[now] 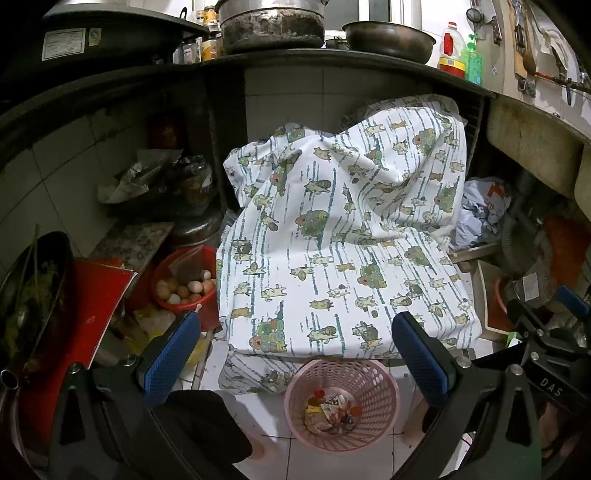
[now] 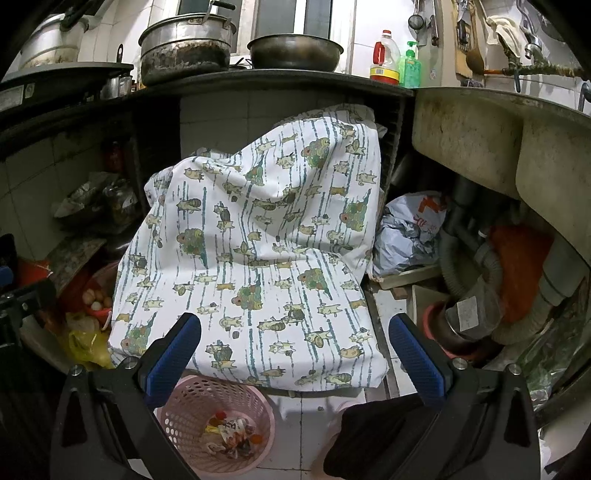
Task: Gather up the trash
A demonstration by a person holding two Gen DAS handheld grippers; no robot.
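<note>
A pink perforated waste basket [image 1: 380,384] stands on the white tiled floor, low in the left wrist view. It also shows in the right wrist view [image 2: 192,398] at lower left. Wrappers and scraps [image 1: 332,411] lie in its bottom, seen too in the right wrist view [image 2: 232,432]. My left gripper [image 1: 295,332] is open and empty, held above the basket. My right gripper [image 2: 294,332] is open and empty, above and to the right of the basket. Both face a bulky thing draped in a white cartoon-print cloth [image 1: 343,236] [image 2: 258,240].
A red bowl of eggs [image 1: 184,284] sits left of the cloth. A crumpled plastic bag [image 2: 410,229] and drain pipes [image 2: 476,254] lie under the sink [image 2: 498,140] at right. Pots [image 1: 269,26] and bottles [image 1: 452,51] stand on the dark counter [image 1: 332,59].
</note>
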